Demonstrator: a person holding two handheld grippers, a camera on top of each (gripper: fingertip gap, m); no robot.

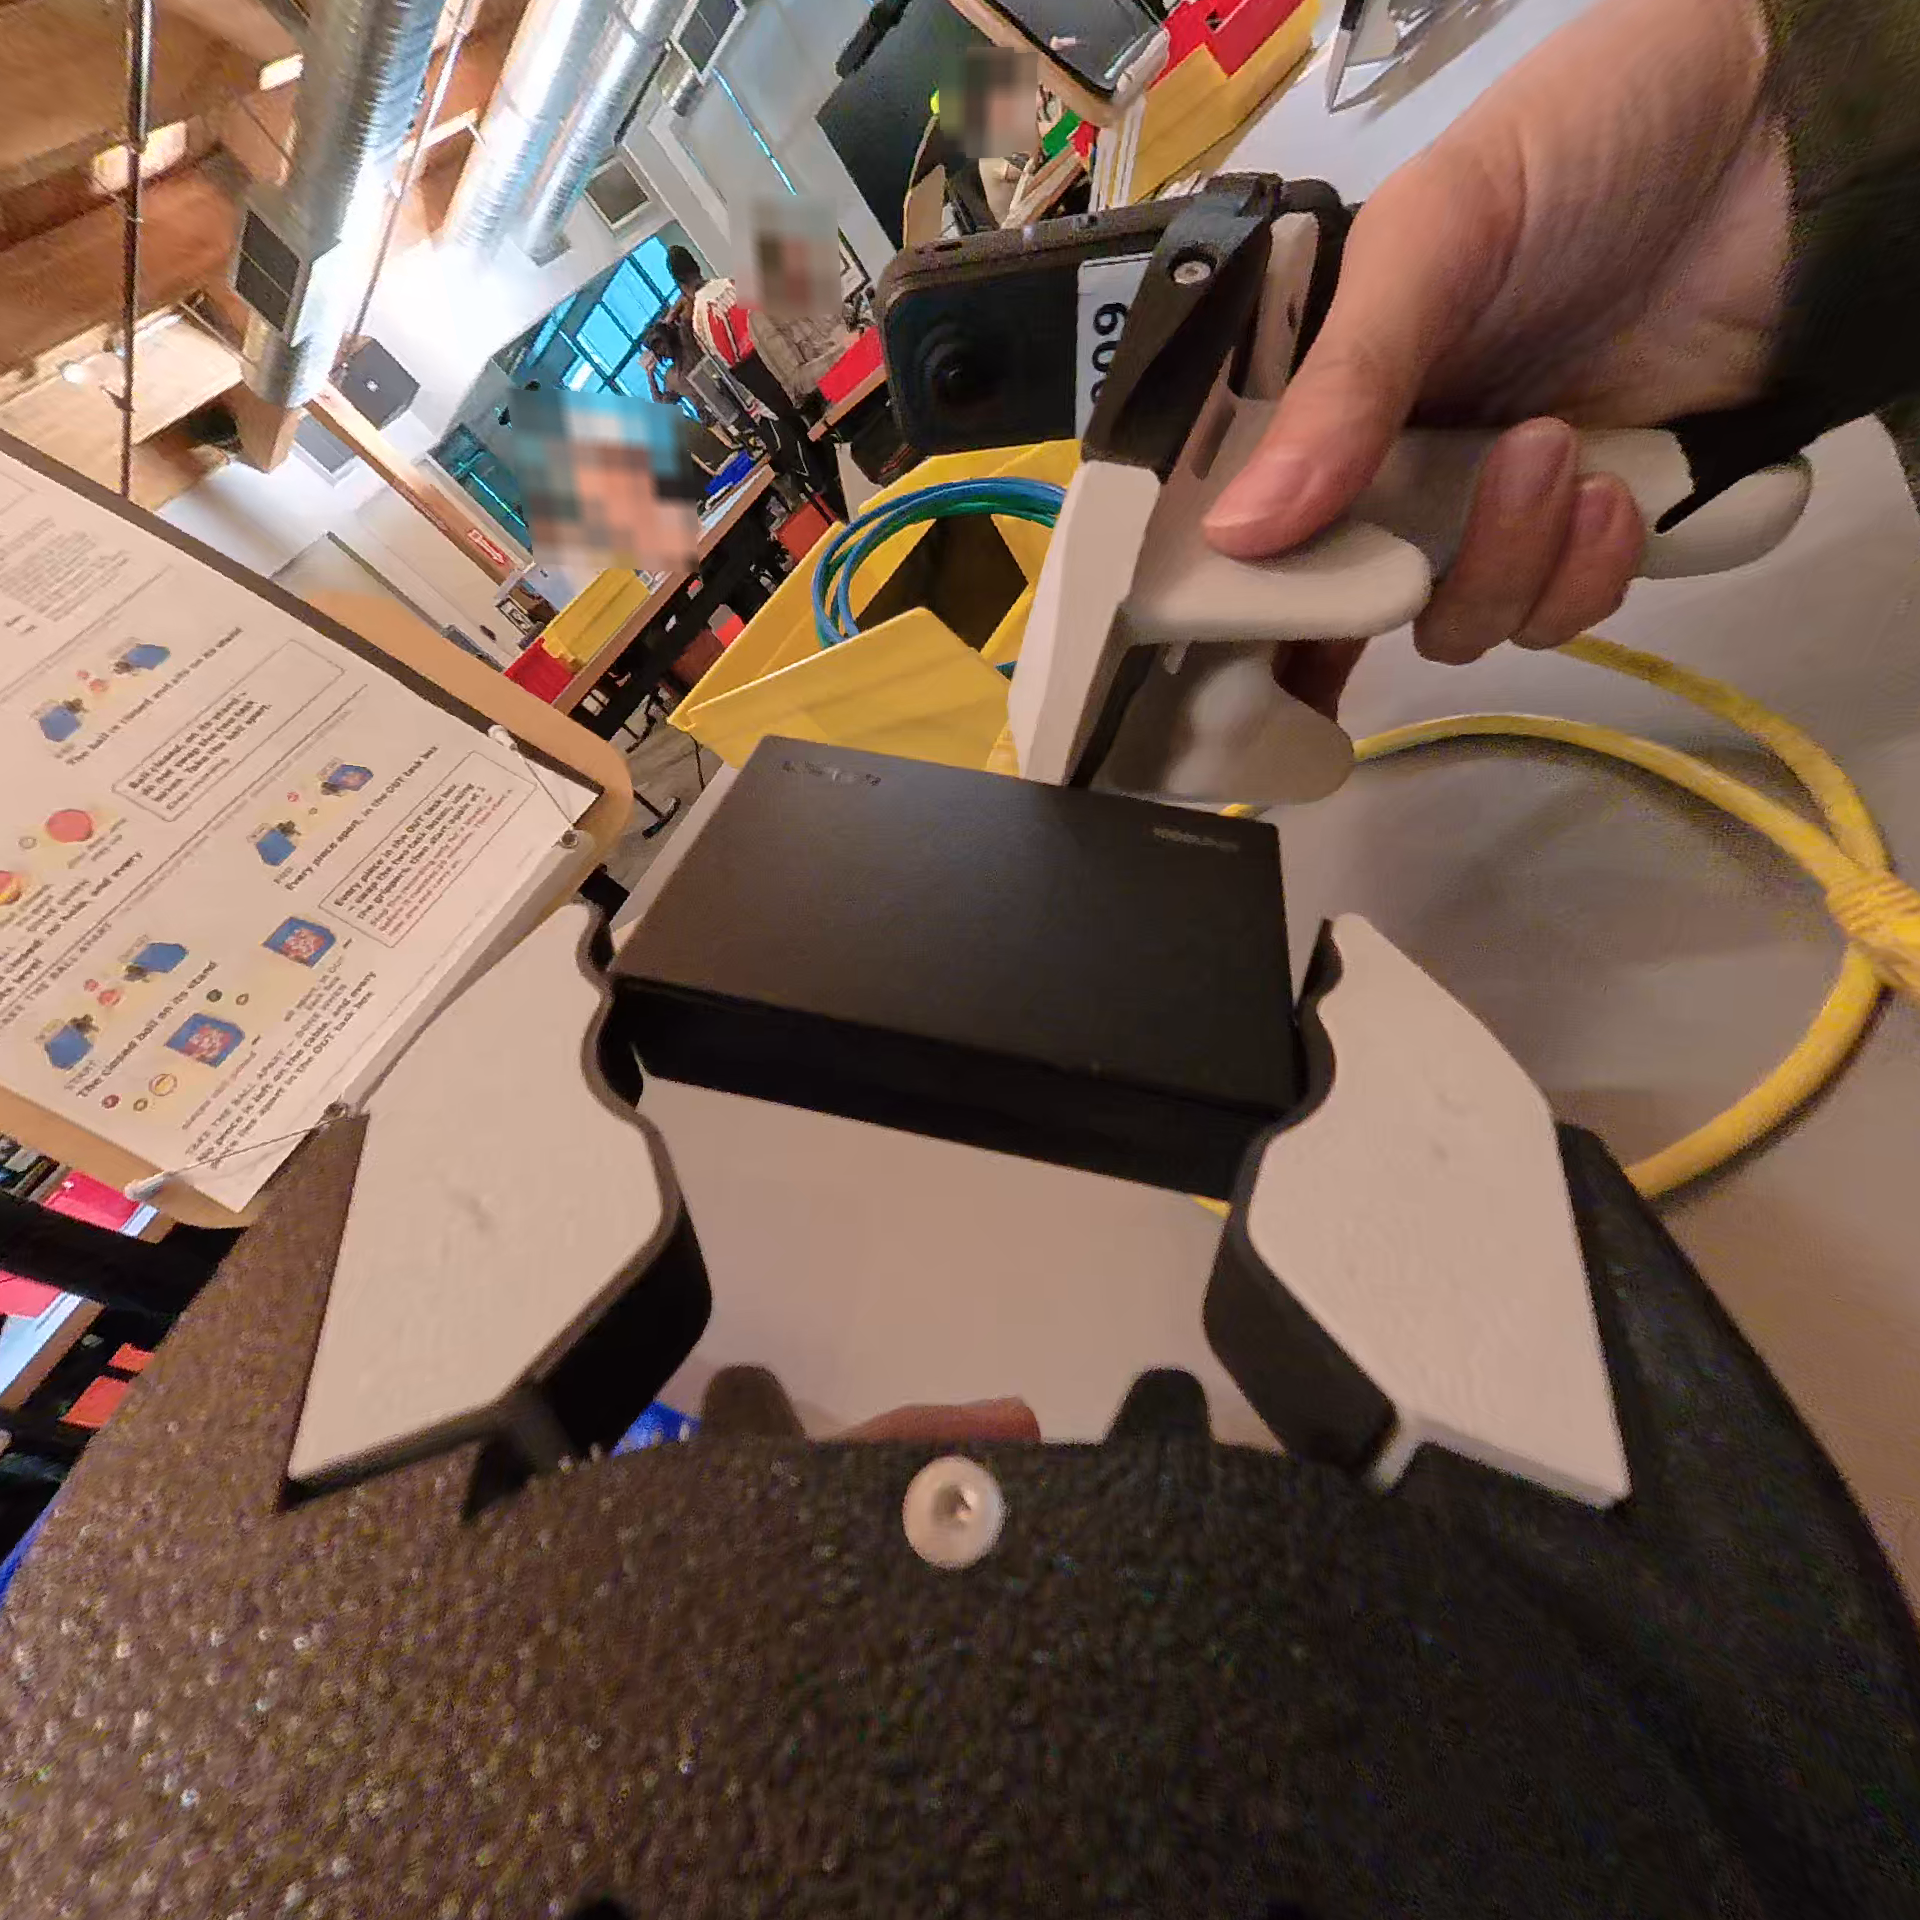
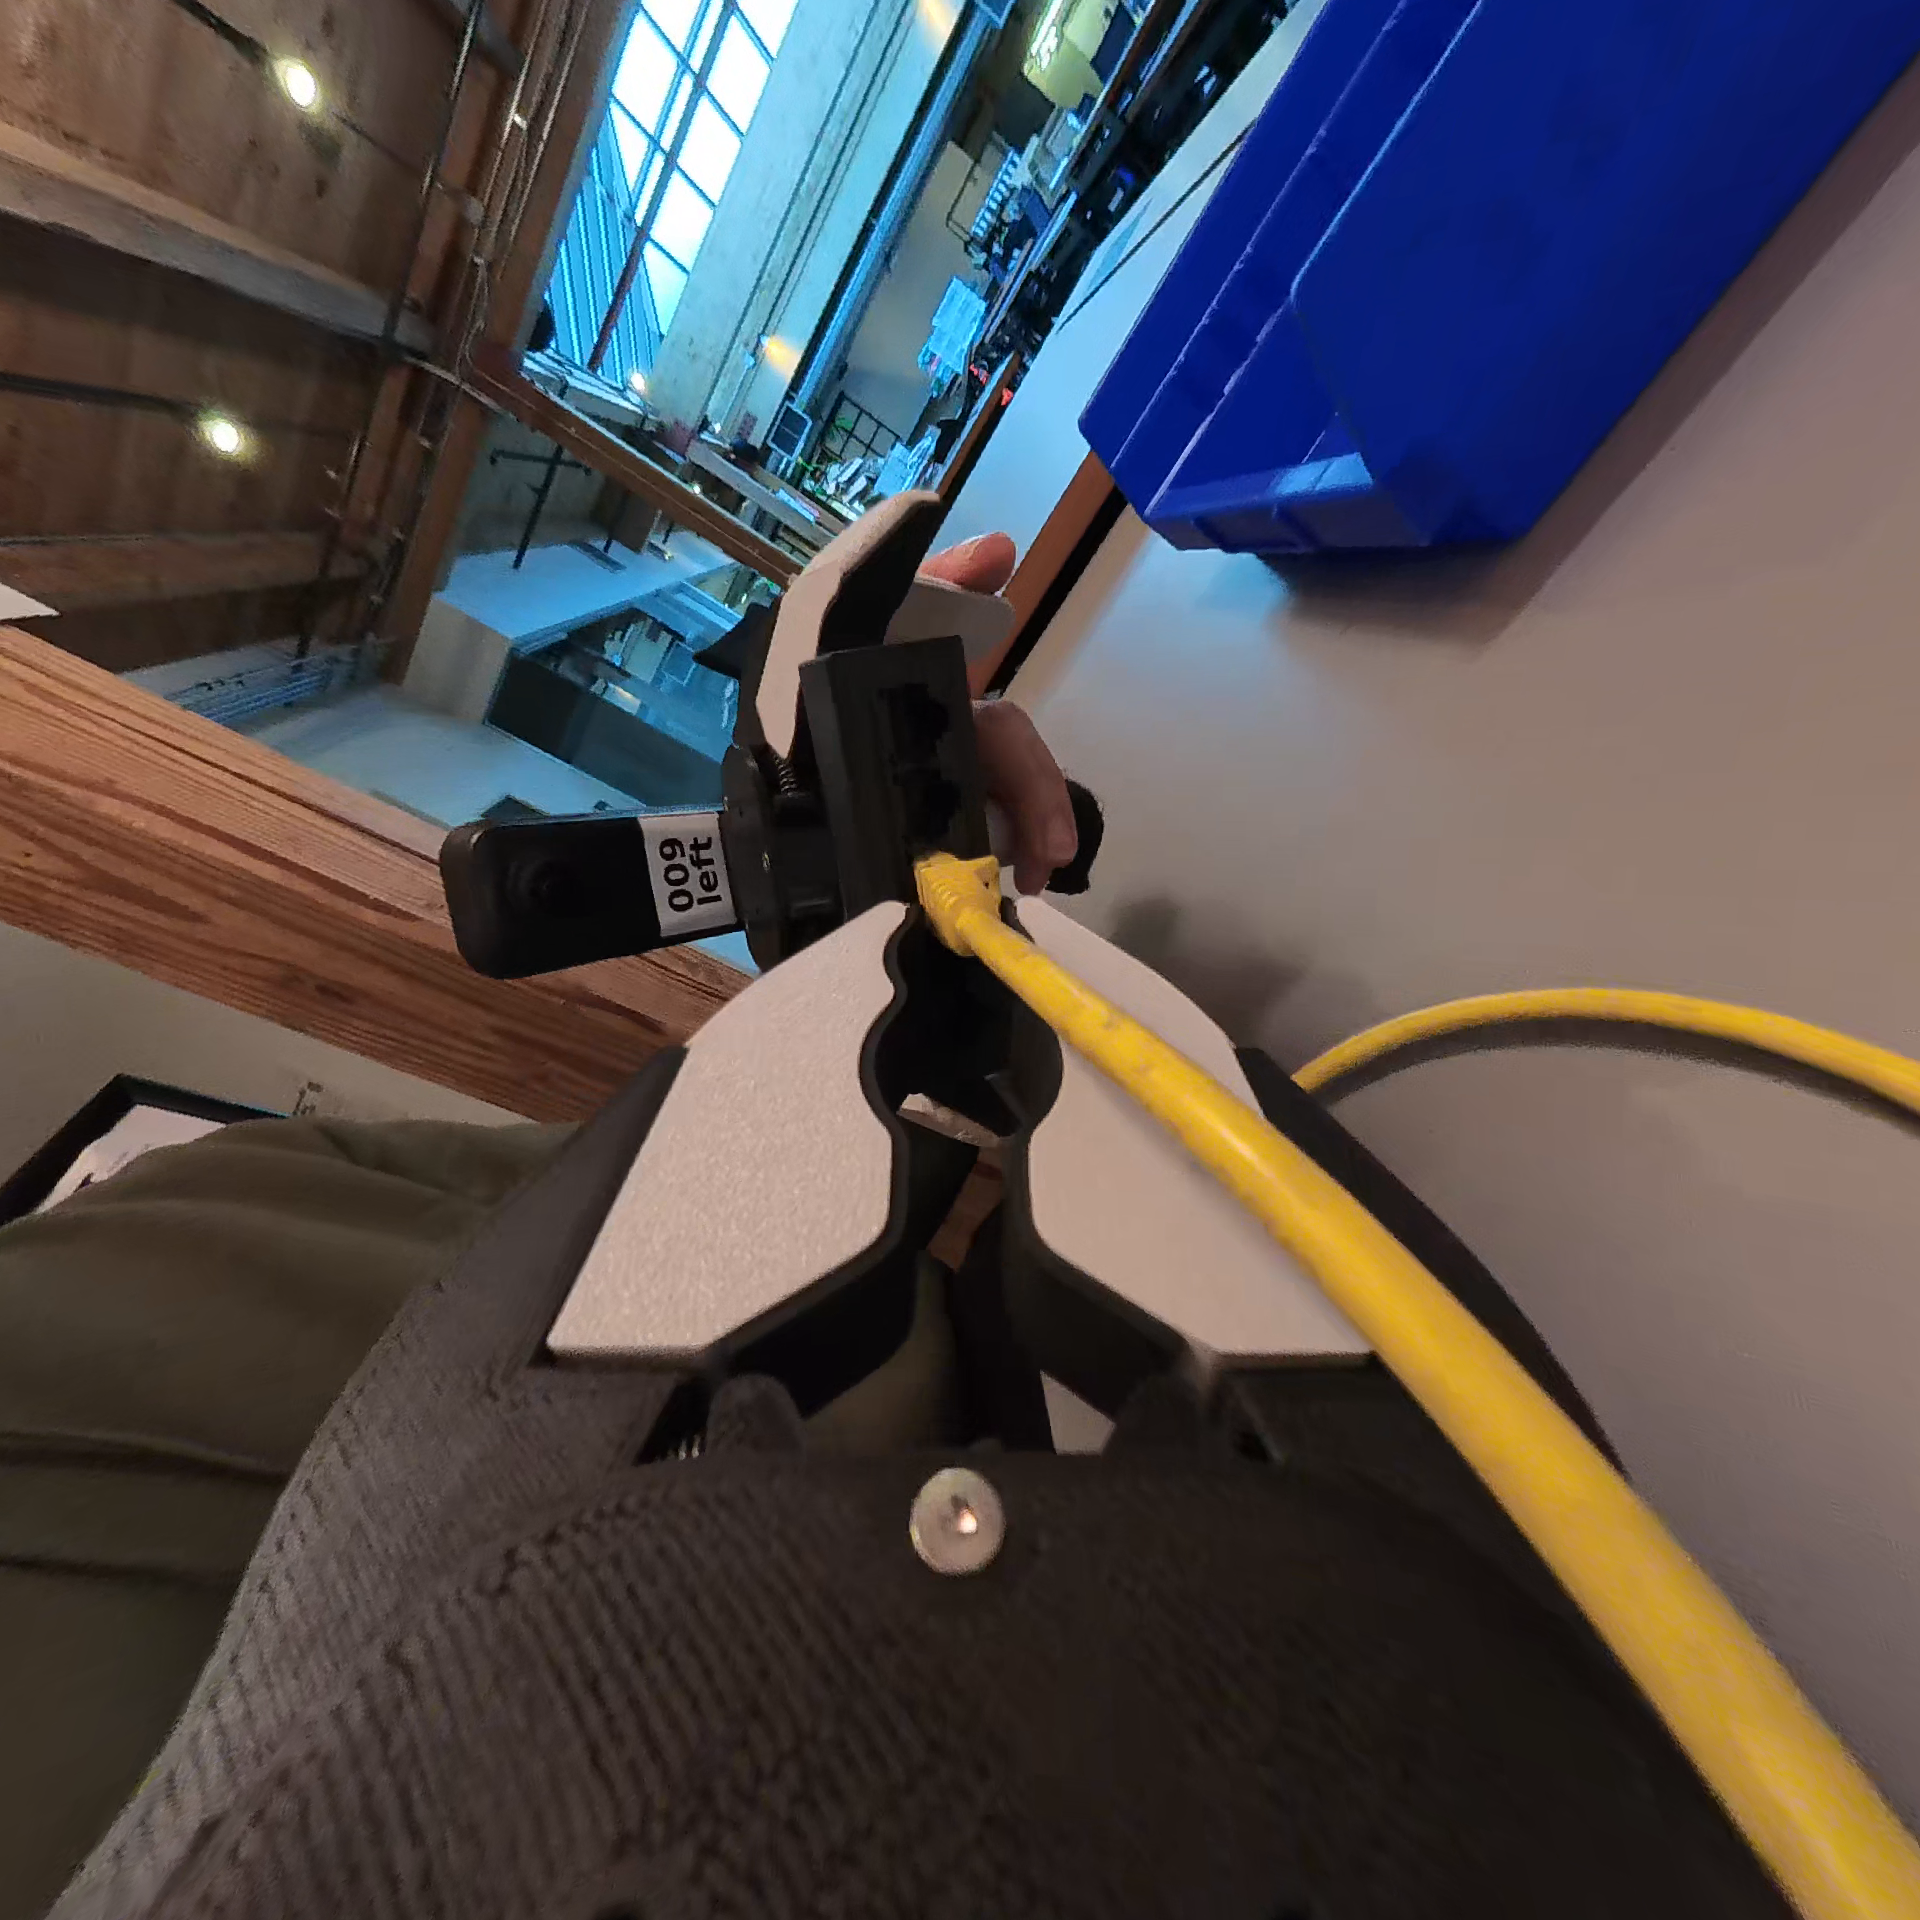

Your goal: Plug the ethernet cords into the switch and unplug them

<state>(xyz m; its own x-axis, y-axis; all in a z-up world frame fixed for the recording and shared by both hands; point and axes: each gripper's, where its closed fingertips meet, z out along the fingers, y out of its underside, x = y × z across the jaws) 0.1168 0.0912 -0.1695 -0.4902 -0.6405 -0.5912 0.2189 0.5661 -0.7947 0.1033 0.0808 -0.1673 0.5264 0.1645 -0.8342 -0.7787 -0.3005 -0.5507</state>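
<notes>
My left gripper is shut on the black switch, gripping its two sides and holding it above the grey table. In the right wrist view the switch shows its port face, held in the left gripper. My right gripper is shut on the yellow ethernet cord just behind its plug, which sits at the lowest port. The cord trails back over the right finger. In the left wrist view the right gripper is behind the switch, its fingertips hidden.
The cord's slack loops on the table at right. A yellow bin with blue and green cables stands behind the switch. A board with an instruction sheet is at left. A blue bin sits farther along the table.
</notes>
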